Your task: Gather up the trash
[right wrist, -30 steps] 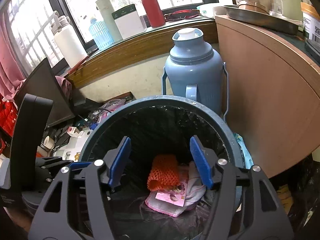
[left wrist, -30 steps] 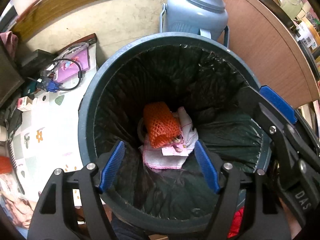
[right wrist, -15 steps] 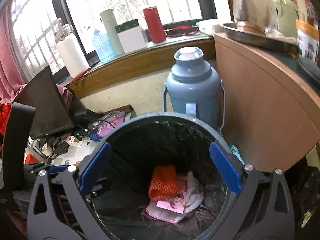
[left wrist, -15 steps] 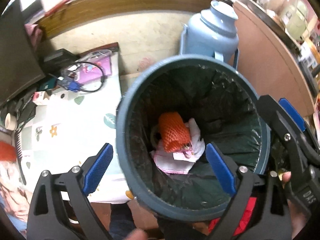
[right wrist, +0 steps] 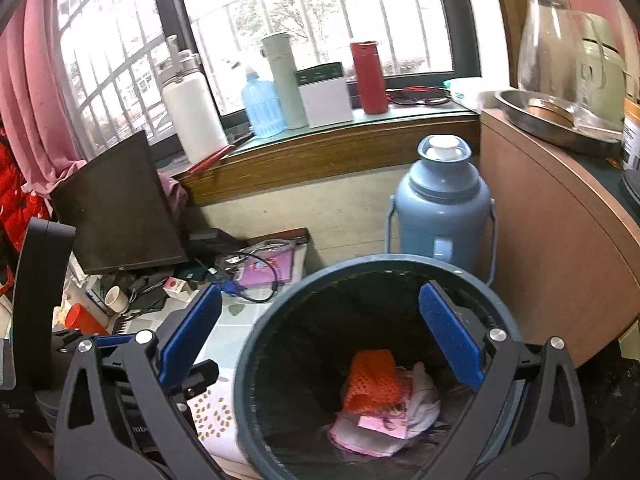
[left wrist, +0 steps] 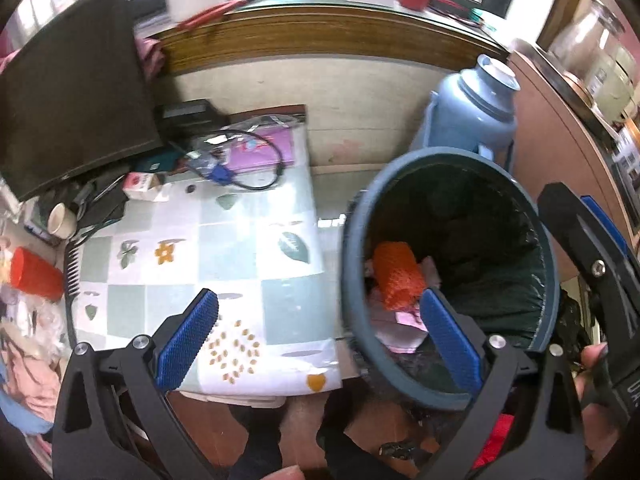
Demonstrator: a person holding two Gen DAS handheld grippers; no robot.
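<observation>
A dark blue trash bin (left wrist: 348, 264) lined with a black bag stands on the floor beside a low table; it also shows in the right wrist view (right wrist: 244, 364). Inside lie an orange foam net (left wrist: 396, 276) (right wrist: 374, 380), a pink-edged cloth (right wrist: 360, 436) and a pink slip of paper (right wrist: 380, 426). My left gripper (left wrist: 318, 340) is open and empty, above the bin's left rim and the table edge. My right gripper (right wrist: 320, 336) is open and empty, above the bin's mouth; its body shows at the right of the left wrist view.
The low table (left wrist: 240, 264) has a floral tiled cover and holds an orange cup (left wrist: 34, 274), a white cup (left wrist: 62, 220), cables (left wrist: 248, 168), a small box (left wrist: 140, 186) and a dark monitor (left wrist: 76, 92). A blue thermos (right wrist: 440, 204) and wooden cabinet (right wrist: 560, 240) stand beyond the bin.
Both grippers opened wider and drew back up out of the bin. The left one swung left, over the bin's left rim and the table edge.
</observation>
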